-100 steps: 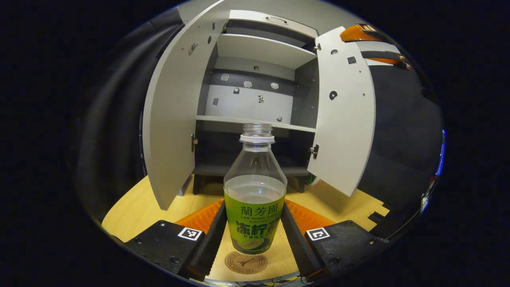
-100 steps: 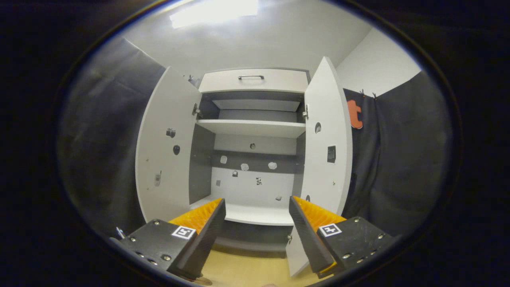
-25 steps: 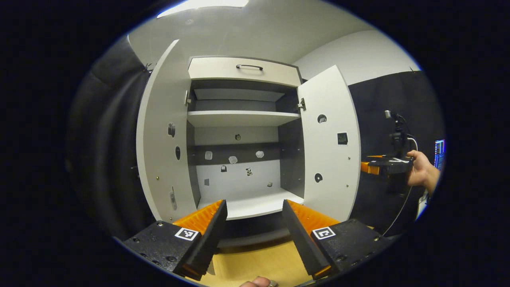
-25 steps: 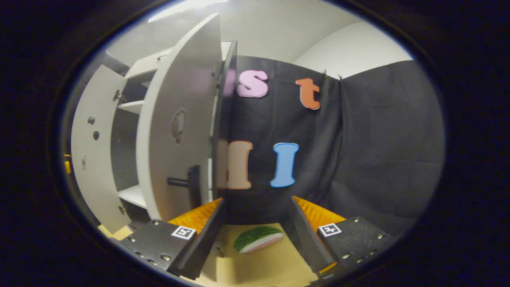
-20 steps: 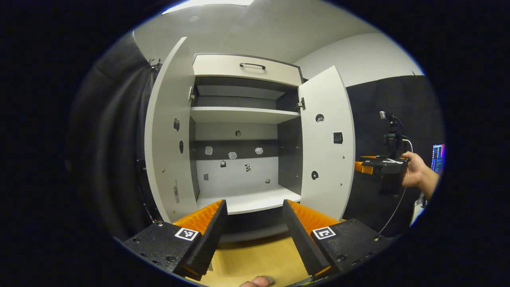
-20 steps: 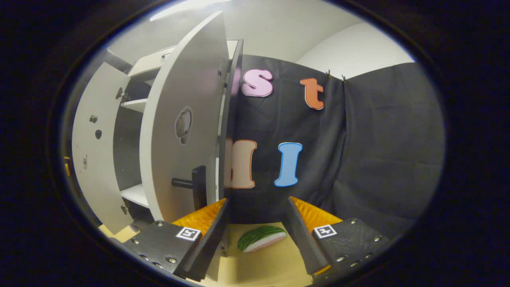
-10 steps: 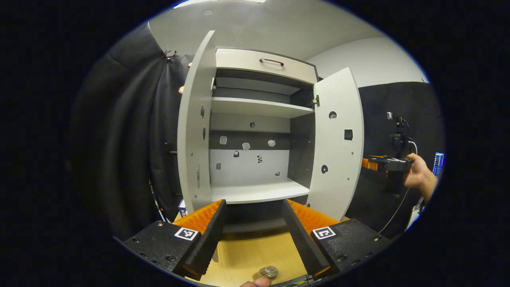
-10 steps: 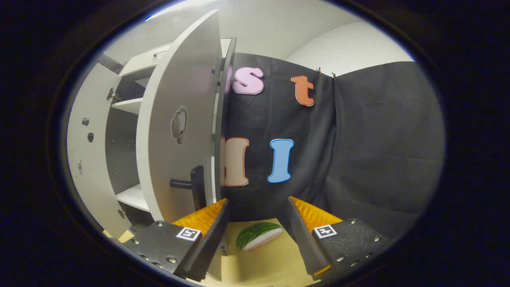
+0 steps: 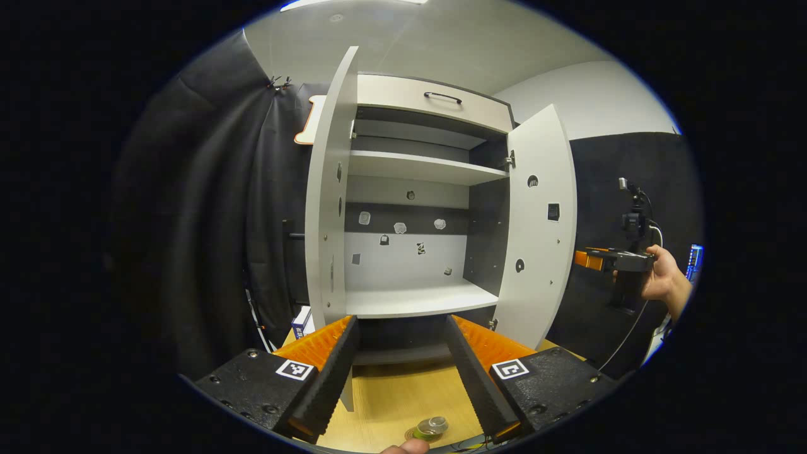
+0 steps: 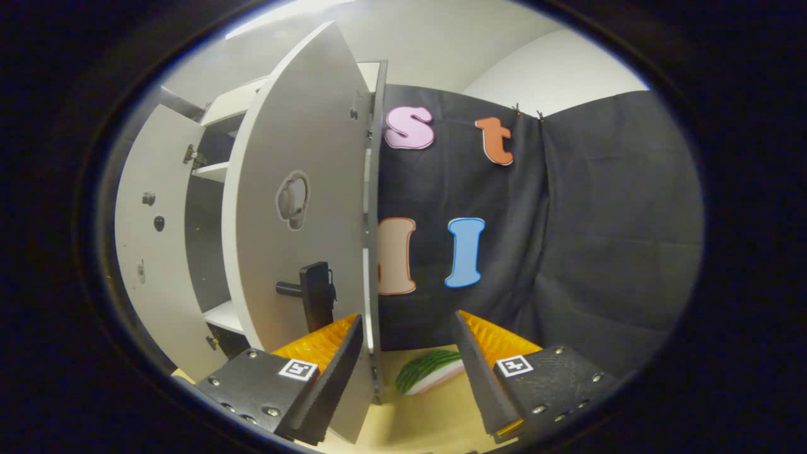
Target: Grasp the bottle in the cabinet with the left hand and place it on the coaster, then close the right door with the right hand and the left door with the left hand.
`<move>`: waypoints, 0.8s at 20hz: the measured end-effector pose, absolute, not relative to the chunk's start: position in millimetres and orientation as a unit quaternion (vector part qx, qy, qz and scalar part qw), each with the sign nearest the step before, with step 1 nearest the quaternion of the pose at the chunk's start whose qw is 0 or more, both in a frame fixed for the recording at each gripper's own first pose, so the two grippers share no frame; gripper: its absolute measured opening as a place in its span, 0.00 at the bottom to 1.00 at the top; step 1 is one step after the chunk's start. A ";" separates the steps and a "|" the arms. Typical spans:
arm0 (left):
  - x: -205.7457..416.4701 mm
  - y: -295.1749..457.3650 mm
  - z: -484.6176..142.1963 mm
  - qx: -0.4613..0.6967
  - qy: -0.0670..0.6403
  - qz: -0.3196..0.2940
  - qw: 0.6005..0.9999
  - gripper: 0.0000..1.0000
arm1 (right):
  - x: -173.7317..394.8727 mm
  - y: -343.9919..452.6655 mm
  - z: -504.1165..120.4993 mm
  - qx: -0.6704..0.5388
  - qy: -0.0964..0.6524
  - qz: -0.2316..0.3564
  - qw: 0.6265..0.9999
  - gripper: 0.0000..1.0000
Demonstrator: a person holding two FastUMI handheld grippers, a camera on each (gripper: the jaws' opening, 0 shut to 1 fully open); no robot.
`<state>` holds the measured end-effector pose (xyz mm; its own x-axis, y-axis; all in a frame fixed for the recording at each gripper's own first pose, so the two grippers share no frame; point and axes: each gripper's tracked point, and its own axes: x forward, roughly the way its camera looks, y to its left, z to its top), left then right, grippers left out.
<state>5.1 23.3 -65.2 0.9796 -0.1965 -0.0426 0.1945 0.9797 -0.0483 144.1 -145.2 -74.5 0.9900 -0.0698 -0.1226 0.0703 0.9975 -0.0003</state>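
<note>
Pale wooden surface (image 9: 403,397) lies under our left tool (image 9: 403,378), whose fingers gape wide with nothing between them. Just below, we see the bottle (image 9: 431,427) from above at the near edge. Our right tool (image 10: 410,372) is spread wide too, empty, its left finger (image 10: 328,359) beside the right door (image 10: 296,208) edge, near the dark handle (image 10: 312,293). A striped melon slice (image 10: 430,371) lies beyond. Farther off, the grey cabinet (image 9: 410,252) stands open, smooth shelves bare, left door (image 9: 328,214) edge-on.

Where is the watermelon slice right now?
In the right gripper view, the watermelon slice lies on the table between the right tongs' fingers, just right of the open right door's bottom edge, before the black cloth.
</note>
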 end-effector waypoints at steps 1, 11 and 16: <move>3.7 24.5 -68.1 -0.021 0.027 -0.097 0.995 0.87 | 145.5 -140.1 -74.9 0.002 0.061 -0.029 0.998 0.85; -9.2 56.5 -83.3 -0.022 0.039 -0.068 0.997 0.88 | 159.1 -106.4 -82.1 0.009 0.077 -0.029 0.997 0.88; -11.9 71.2 -85.2 -0.023 0.037 -0.049 0.998 0.88 | 171.9 -77.3 -83.4 0.014 0.073 -0.006 0.997 0.88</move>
